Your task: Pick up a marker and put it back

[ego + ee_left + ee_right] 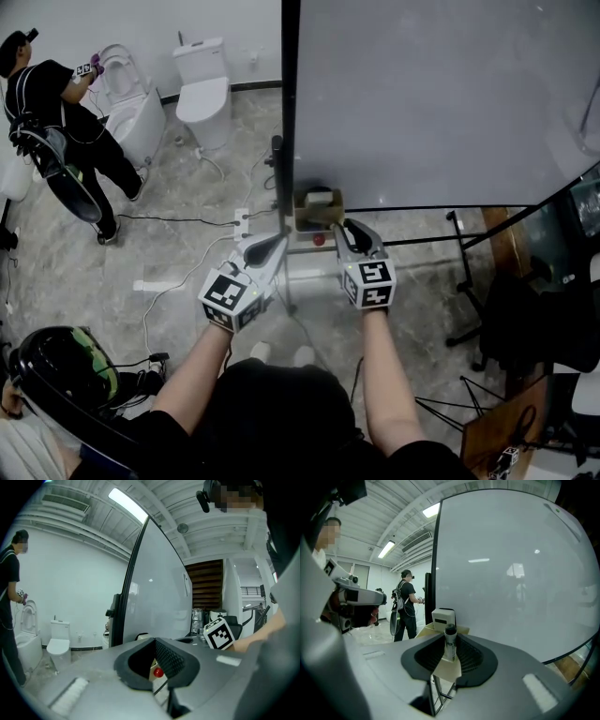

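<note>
A white marker with a black cap (pixel 449 641) stands upright in a tan cardboard holder (pixel 319 208) fixed at the lower left corner of the whiteboard (pixel 431 103). My right gripper (pixel 450 652) is shut on the marker's barrel, one ribbed pad on each side. In the head view the right gripper (pixel 348 232) reaches to the holder and hides the marker. A white eraser block (pixel 443 617) sits in the holder behind it. My left gripper (pixel 272 249) hangs just left of the holder, open (pixel 153 660) with nothing between its fingers. A small red knob (pixel 158 672) shows through the gap.
The whiteboard's black frame post (pixel 290 141) runs down beside the holder. Two toilets (pixel 204 89) and a person in black (pixel 56 122) are at the back left. Cables and a power strip (pixel 242 223) lie on the floor. A black helmet (pixel 56 370) is at the lower left, dark furniture (pixel 534 319) at the right.
</note>
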